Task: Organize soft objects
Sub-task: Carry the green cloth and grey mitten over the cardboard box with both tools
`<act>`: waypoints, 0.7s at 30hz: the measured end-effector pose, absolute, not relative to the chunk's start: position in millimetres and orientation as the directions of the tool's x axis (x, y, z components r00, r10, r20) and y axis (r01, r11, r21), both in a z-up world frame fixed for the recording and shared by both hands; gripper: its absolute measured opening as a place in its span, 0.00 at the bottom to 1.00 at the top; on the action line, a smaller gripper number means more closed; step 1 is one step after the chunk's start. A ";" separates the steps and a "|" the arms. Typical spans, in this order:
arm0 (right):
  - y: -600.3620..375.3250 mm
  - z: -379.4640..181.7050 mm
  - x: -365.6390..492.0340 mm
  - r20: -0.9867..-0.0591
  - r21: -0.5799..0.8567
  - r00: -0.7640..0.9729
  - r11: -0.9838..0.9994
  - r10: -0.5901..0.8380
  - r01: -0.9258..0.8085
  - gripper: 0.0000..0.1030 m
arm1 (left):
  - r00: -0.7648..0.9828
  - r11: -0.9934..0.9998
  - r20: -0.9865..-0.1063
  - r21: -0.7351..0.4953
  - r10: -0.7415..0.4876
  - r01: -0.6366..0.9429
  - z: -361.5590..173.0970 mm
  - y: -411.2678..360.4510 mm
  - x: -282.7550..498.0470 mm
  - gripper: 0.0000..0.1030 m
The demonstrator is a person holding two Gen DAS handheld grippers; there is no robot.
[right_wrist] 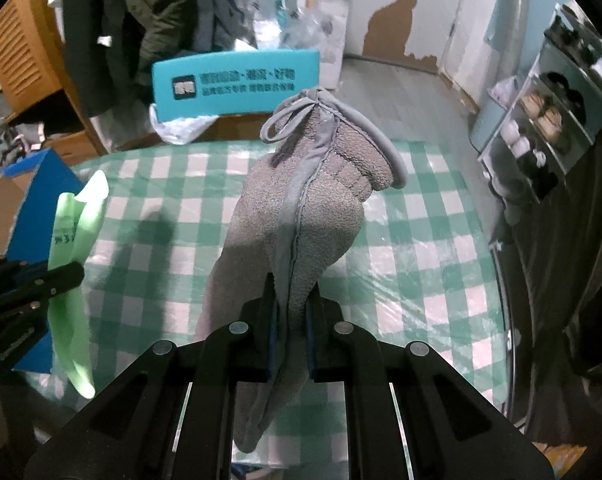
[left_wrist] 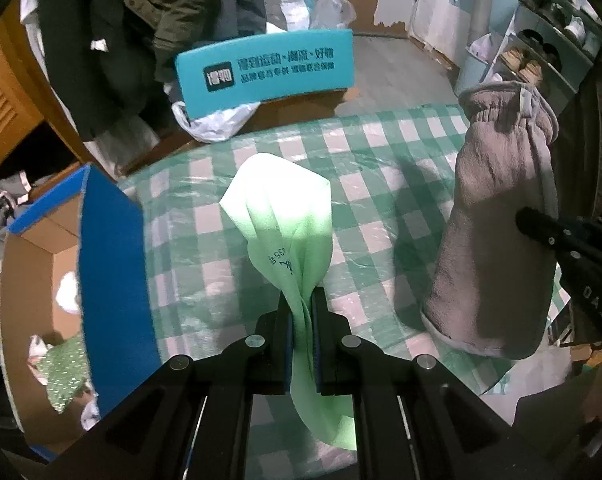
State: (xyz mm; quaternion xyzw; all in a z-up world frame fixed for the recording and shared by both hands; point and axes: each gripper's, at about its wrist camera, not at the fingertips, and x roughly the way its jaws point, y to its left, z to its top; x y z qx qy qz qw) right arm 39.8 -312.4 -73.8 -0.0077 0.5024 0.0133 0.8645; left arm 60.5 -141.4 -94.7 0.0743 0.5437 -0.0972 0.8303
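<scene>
Left wrist view: the left tool [left_wrist: 301, 320] is clamped on a pale green cloth [left_wrist: 285, 216] (handwritten marks on it), held above the checkered surface [left_wrist: 205, 232]. The right tool [right_wrist: 291, 320] pinches a grey fleece pouch [right_wrist: 301, 200], beside an open cardboard box [left_wrist: 41, 280].

Grey cloth [right_wrist: 301, 216] nubbly terry, green cloth [left_wrist: 285, 216] smooth, tablecloth [left_wrist: 381, 152] glossy plastic.
</scene>
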 end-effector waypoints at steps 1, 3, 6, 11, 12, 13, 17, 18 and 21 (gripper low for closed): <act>-311.1 -71.4 39.1 -0.866 -0.001 0.500 0.999 0.018 -0.037 0.09 | 0.397 0.970 -0.915 0.021 -0.079 0.241 -91.7 -139.2 59.0 0.07; -305.3 -64.1 37.0 -0.859 -0.003 0.512 0.999 0.025 -0.053 0.09 | 0.411 0.972 -0.909 0.027 -0.074 0.235 -84.6 -134.1 55.8 0.07; -295.8 -54.3 35.0 -0.849 0.000 0.527 0.997 0.043 -0.081 0.09 | 0.431 0.973 -0.900 0.037 -0.066 0.227 -76.0 -126.6 51.4 0.07; -278.9 -39.0 33.1 -0.832 0.008 0.550 0.992 0.075 -0.123 0.09 | 0.461 0.977 -0.886 0.056 -0.046 0.205 -63.7 -109.9 46.8 0.07; -276.1 -36.9 32.7 -0.829 0.009 0.553 0.992 0.079 -0.129 0.09 | 0.465 0.978 -0.884 0.058 -0.043 0.202 -61.5 -107.3 46.1 0.07; -273.1 -34.6 32.2 -0.827 0.010 0.556 0.991 0.085 -0.137 0.09 | 0.473 0.979 -0.880 0.063 -0.038 0.196 -58.3 -103.2 44.8 0.07; -257.7 -24.6 31.1 -0.815 0.012 0.569 0.985 0.108 -0.170 0.09 | 0.496 0.982 -0.868 0.073 -0.024 0.176 -47.6 -89.1 40.0 0.07; -254.4 -22.5 31.0 -0.813 0.013 0.572 0.984 0.113 -0.176 0.09 | 0.498 0.982 -0.867 0.073 -0.023 0.172 -45.6 -86.4 39.0 0.07; -242.5 -15.4 31.3 -0.805 0.014 0.578 0.980 0.130 -0.200 0.09 | 0.513 0.985 -0.858 0.074 -0.017 0.156 -37.9 -75.1 36.1 0.07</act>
